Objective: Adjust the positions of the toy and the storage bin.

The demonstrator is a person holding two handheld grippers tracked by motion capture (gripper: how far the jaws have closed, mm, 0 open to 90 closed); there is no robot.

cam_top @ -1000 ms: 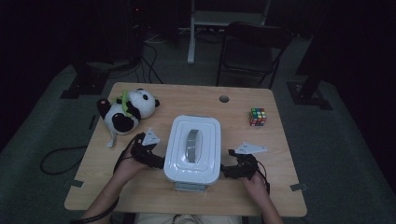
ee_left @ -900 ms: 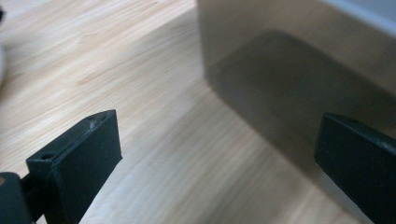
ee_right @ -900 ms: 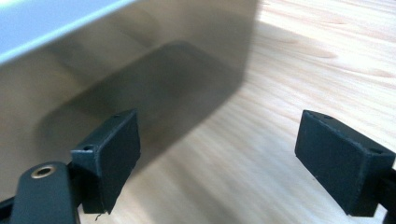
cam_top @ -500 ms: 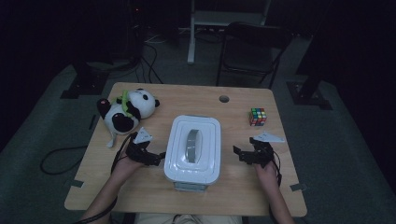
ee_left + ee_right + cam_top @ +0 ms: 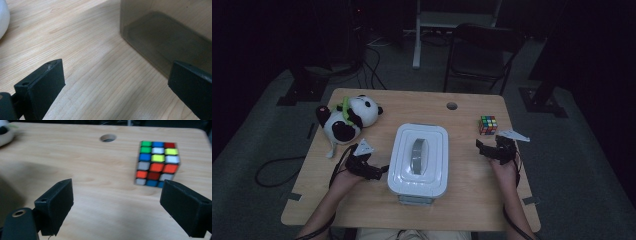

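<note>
- Fingers of the right gripper are seen spread wide with nothing between them; in the right gripper view one black finger stands at lower left and the other at lower right, bare wood between.
- Fingers of the left gripper are likewise held wide apart and empty, with one finger at lower left of the left gripper view.
- Puzzle cube is shown standing on the table, in the upper right of the right gripper view, ahead of the jaws and not yet between them; in the high view it sits right of centre, just above the right gripper.
- Progress is judged early: the cube is being reached for, but no contact is seen; closing in, gripping and lifting remain.
- Lidded bin occupies the centre of the high view; its smoky wall lies at upper right in the left gripper view, close beside the left gripper.
- Plush panda lies at upper left of the table, apart from the left gripper.
- Open wood is seen between bin and cube, giving free room for the approach; the table's right edge runs near the cube, and a cable hole lies beyond it, so a push outward is judged a risk.
</note>
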